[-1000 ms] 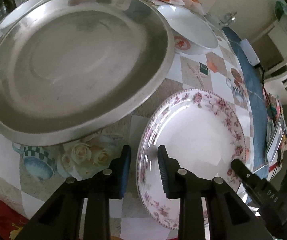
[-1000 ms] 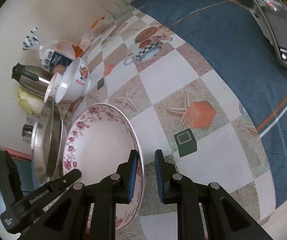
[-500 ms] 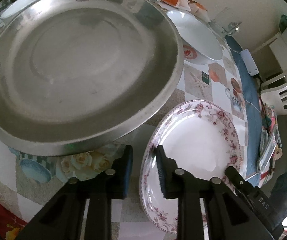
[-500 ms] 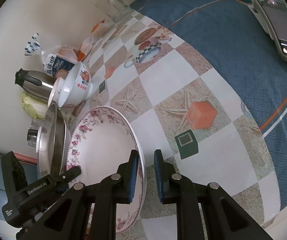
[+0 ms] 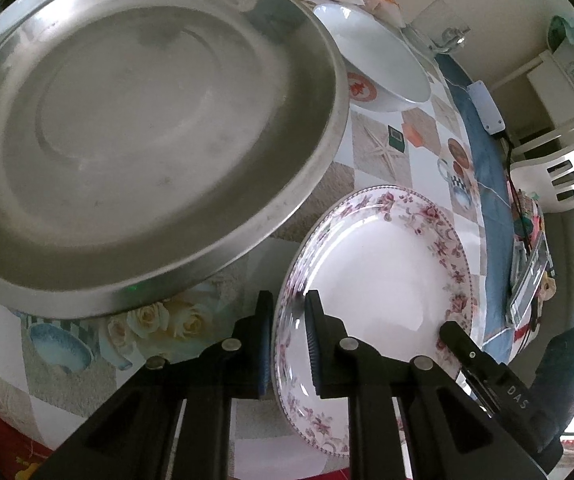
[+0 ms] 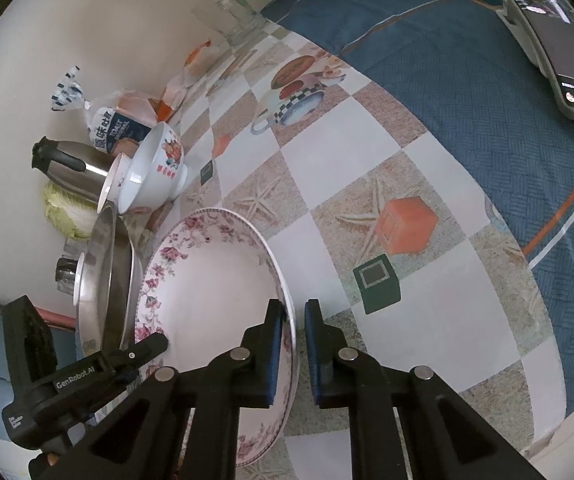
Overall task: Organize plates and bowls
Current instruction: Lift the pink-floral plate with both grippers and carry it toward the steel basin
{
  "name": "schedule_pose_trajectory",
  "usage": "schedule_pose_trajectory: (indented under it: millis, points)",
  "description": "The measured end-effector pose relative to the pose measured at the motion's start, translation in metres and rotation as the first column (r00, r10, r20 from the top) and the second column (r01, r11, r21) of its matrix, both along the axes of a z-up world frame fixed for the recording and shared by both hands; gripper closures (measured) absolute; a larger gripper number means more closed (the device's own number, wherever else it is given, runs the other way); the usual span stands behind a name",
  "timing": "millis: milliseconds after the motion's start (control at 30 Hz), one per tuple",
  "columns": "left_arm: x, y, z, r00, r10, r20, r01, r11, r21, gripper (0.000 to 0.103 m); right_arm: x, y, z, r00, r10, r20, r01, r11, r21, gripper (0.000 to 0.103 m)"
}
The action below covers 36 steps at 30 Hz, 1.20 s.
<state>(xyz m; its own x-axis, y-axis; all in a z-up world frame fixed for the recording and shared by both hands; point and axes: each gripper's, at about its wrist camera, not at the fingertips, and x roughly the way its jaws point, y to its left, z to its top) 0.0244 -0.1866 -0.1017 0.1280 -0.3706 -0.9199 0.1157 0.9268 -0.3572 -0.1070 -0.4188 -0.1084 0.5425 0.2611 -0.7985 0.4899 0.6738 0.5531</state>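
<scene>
Jaws that stood wider a second ago now pinch the floral plate point(image 5: 387, 272) between our left tool point(image 5: 289, 344) and right tool point(image 6: 295, 348), so we judge it ready to lift off the worktop point(image 6: 367, 184).

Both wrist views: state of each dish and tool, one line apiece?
Floral plate: clamped at opposite rims by both tools, near edge tilted up.
Steel pan: empty, beside the plate.
White bowl: nested with another dish, tipped sideways.
Left tool: shut on plate rim.
Right tool: shut on plate rim.
</scene>
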Motion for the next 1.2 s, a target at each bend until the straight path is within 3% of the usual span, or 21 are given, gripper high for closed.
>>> schedule_pose_trajectory:
  millis: [267, 833, 1200]
  points:
    - [-0.003, 0.000, 0.004, 1.000, -0.020, -0.006, 0.020, 1.000, -0.023, 0.089, 0.001, 0.005, 0.006, 0.999, 0.021, -0.025, -0.022, 0.997, -0.068, 0.094]
    - [-0.008, -0.011, 0.016, 0.995, -0.101, 0.013, 0.101, 0.993, -0.062, 0.089, -0.011, 0.003, 0.024, 0.999, 0.045, 0.013, -0.042, 0.985, -0.169, 0.094]
    - [-0.009, -0.008, 0.037, 0.990, -0.126, 0.070, 0.133, 0.986, -0.105, 0.089, -0.015, 0.007, 0.049, 0.998, 0.042, 0.039, -0.031, 0.971, -0.237, 0.094]
